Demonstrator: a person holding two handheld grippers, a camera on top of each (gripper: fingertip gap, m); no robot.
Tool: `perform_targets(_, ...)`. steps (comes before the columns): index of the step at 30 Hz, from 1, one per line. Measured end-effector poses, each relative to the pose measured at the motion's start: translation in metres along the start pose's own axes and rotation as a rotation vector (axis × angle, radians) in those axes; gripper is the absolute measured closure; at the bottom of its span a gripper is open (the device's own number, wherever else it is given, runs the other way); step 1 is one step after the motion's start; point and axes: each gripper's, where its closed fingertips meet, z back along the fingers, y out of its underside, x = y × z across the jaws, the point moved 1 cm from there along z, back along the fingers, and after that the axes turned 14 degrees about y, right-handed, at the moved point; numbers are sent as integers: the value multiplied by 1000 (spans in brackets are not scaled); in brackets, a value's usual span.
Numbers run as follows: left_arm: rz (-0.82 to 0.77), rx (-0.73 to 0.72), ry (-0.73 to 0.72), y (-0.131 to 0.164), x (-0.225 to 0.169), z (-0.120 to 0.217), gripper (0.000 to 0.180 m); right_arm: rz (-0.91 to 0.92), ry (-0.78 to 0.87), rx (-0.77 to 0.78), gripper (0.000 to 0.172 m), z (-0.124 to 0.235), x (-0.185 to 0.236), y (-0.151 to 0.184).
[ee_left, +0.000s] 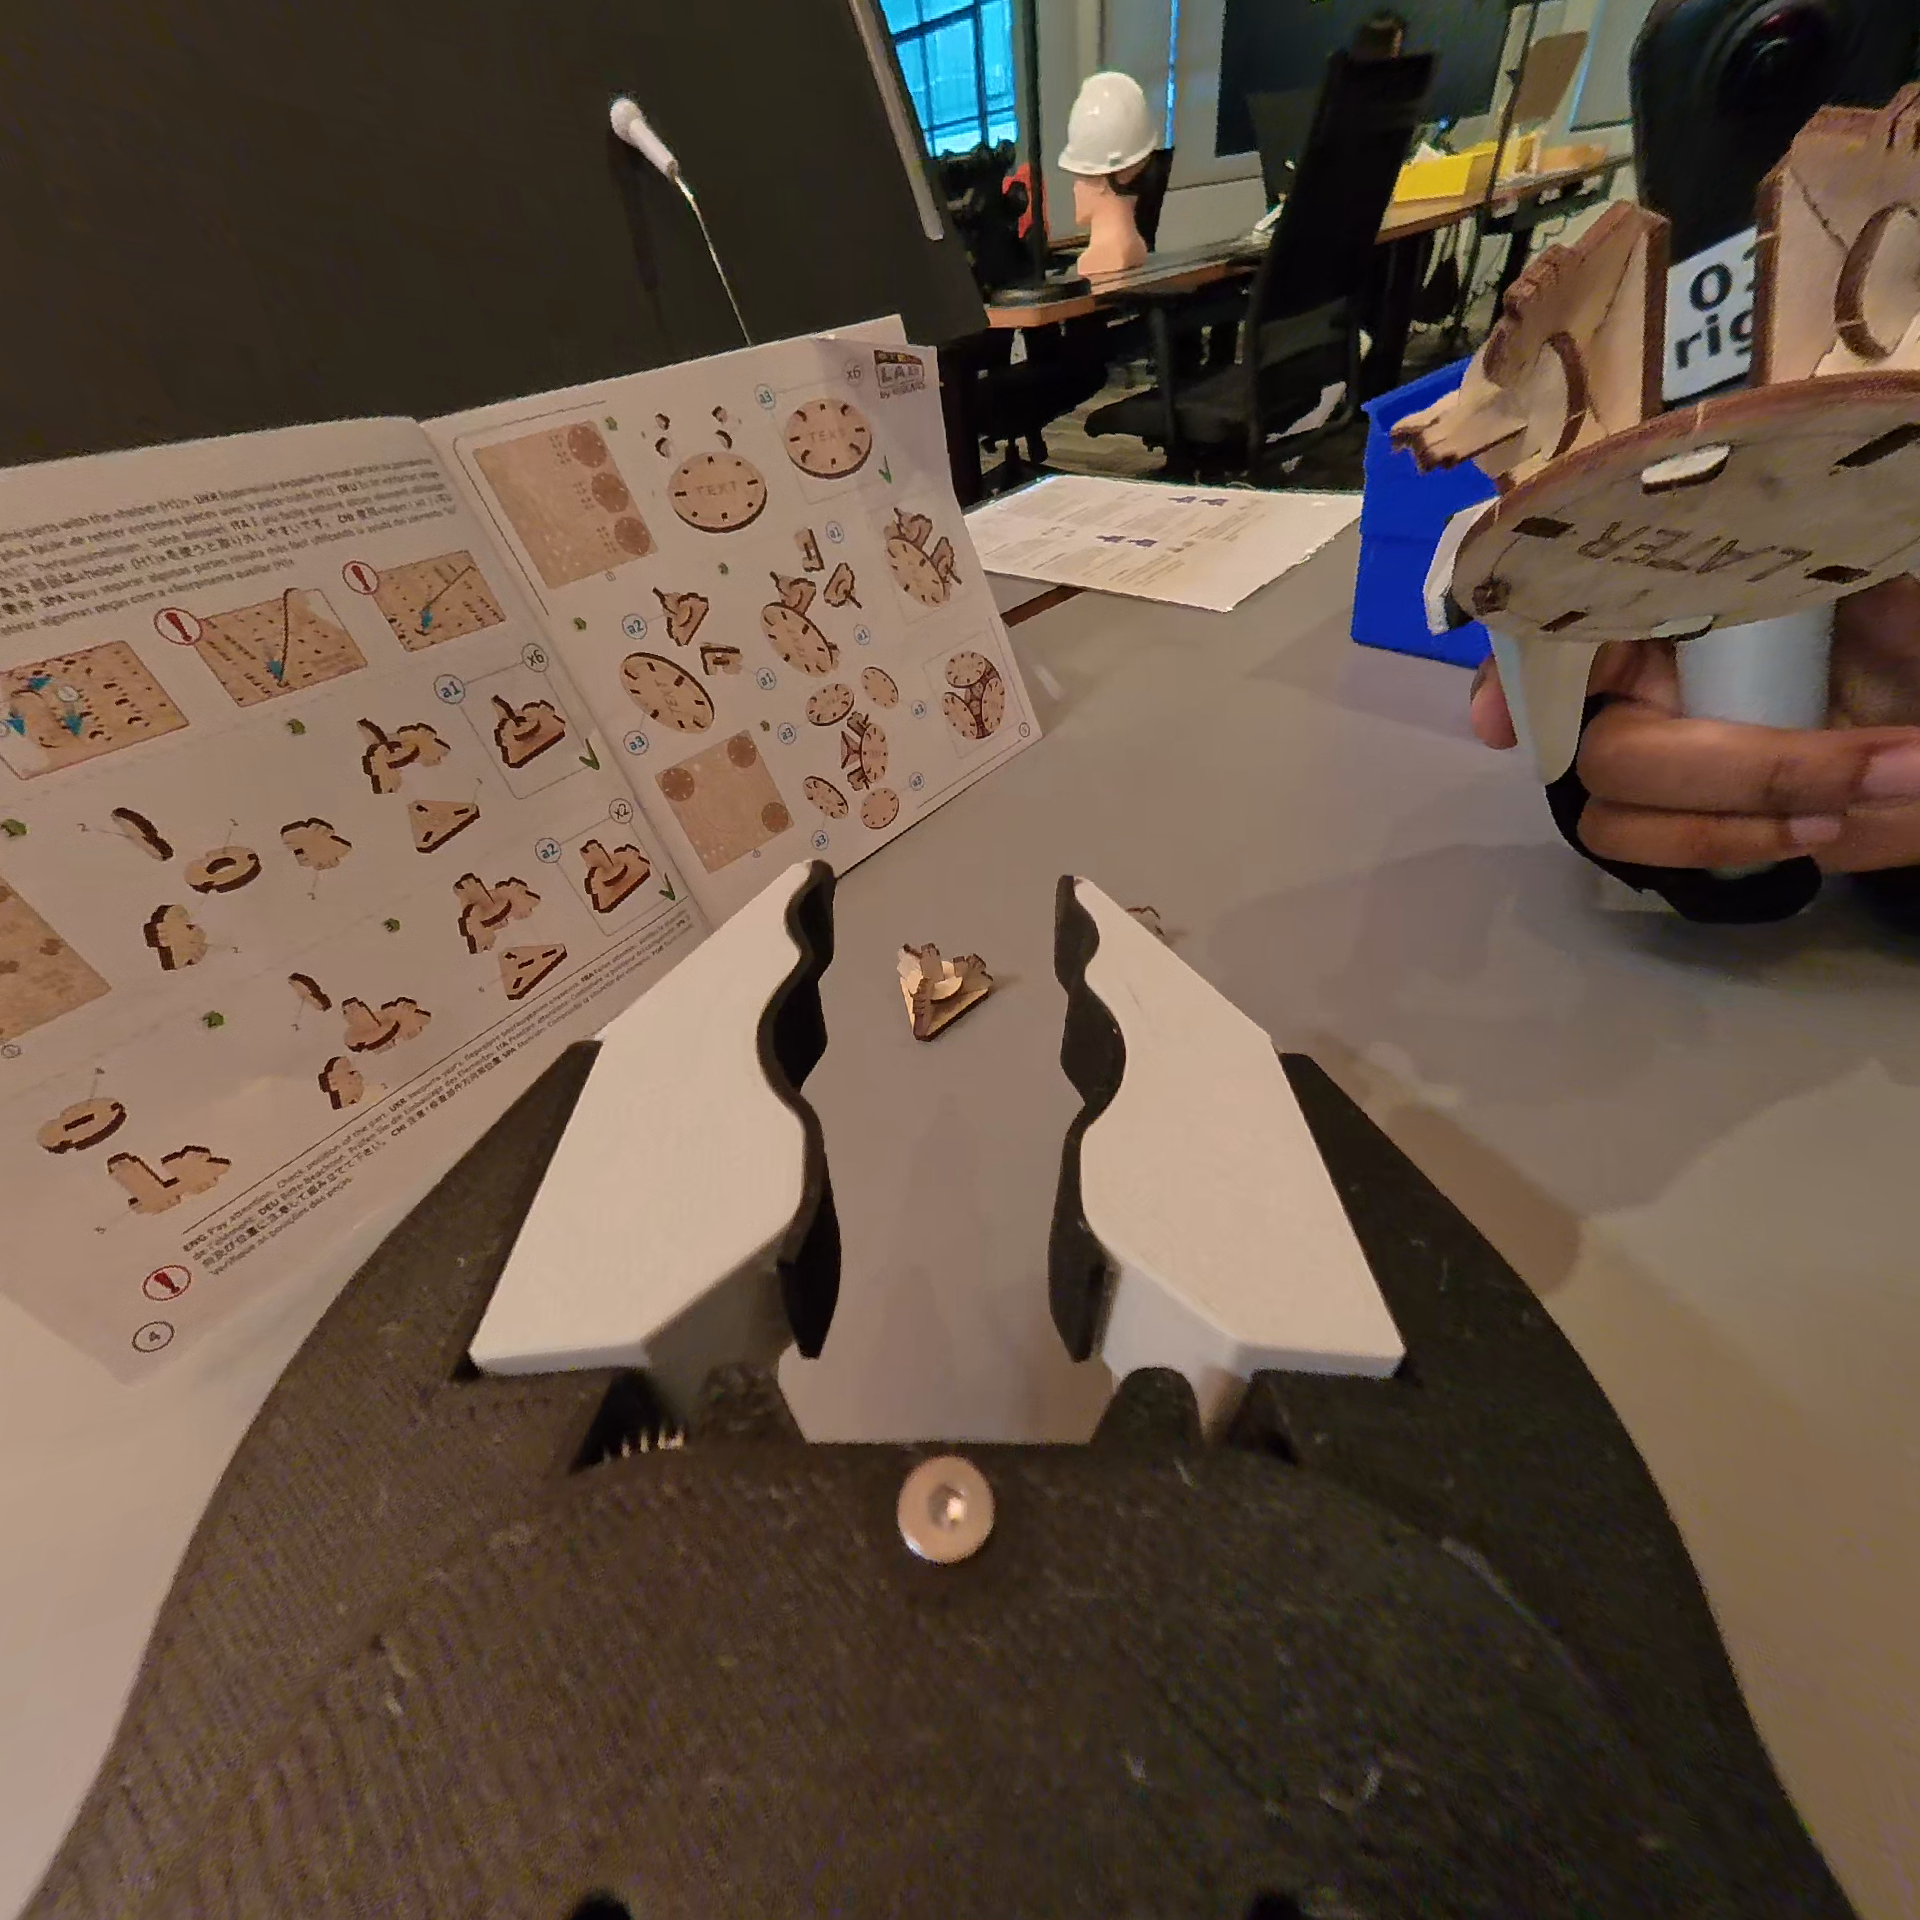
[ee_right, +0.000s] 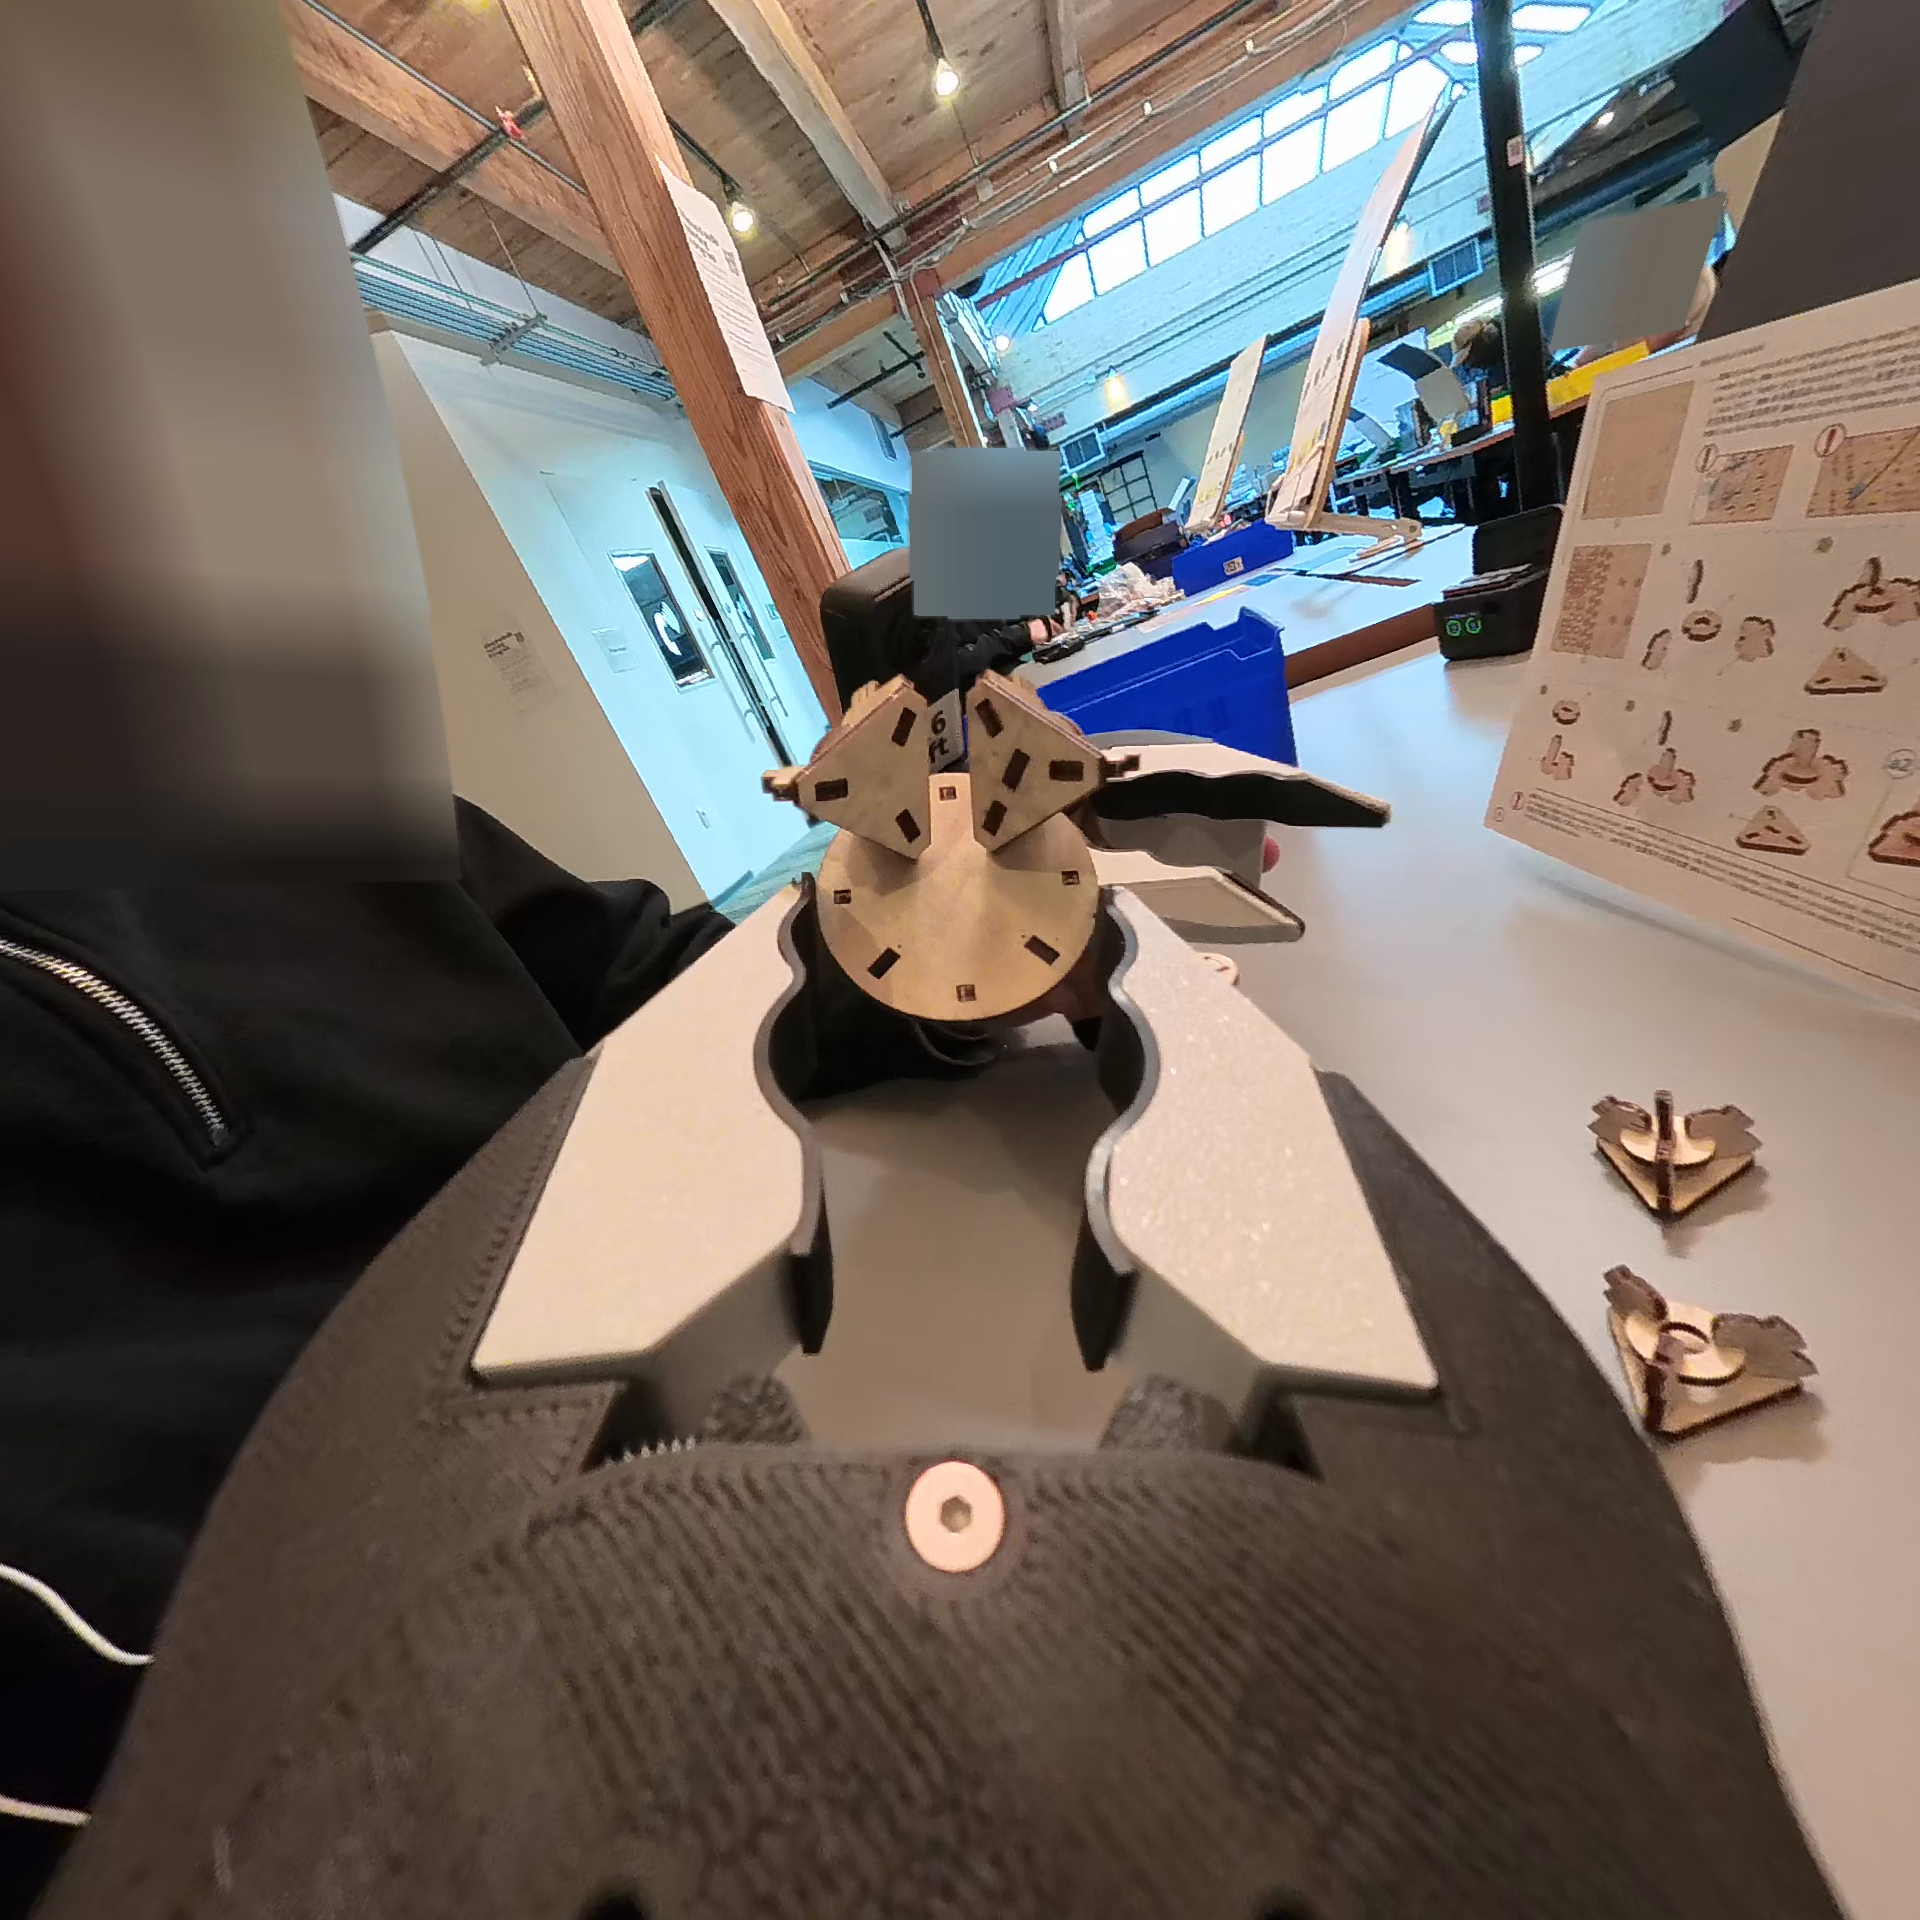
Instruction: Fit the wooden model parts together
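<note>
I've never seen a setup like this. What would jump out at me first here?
Probably the wooden disc with two triangular wooden pieces slotted onto it, clamped between the right gripper's fingers. Next, the open instruction booklet propped up on the grey table, to the left of the left gripper. That gripper stands open over a small triangular wooden piece lying on the table.

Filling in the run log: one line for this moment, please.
left claw: open, over small wooden triangle piece on table | right claw: shut on wooden disc assembly | instruction booklet: propped open
</note>
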Motion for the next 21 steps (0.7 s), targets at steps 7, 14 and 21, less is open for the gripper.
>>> perform_targets(7, -21, -22, 26, -5, -6, 0, 141, -24, -44, -3, 121, 2, 5, -1)
perform_targets(14, -91, -109, 227, -22, -45, 3, 146, -149, -237, -17, 121, 13, 24, -10)
perform_targets(21, -153, -149, 336, -32, -73, 6, 147, -154, -278, 33, 120, 12, 30, -2)
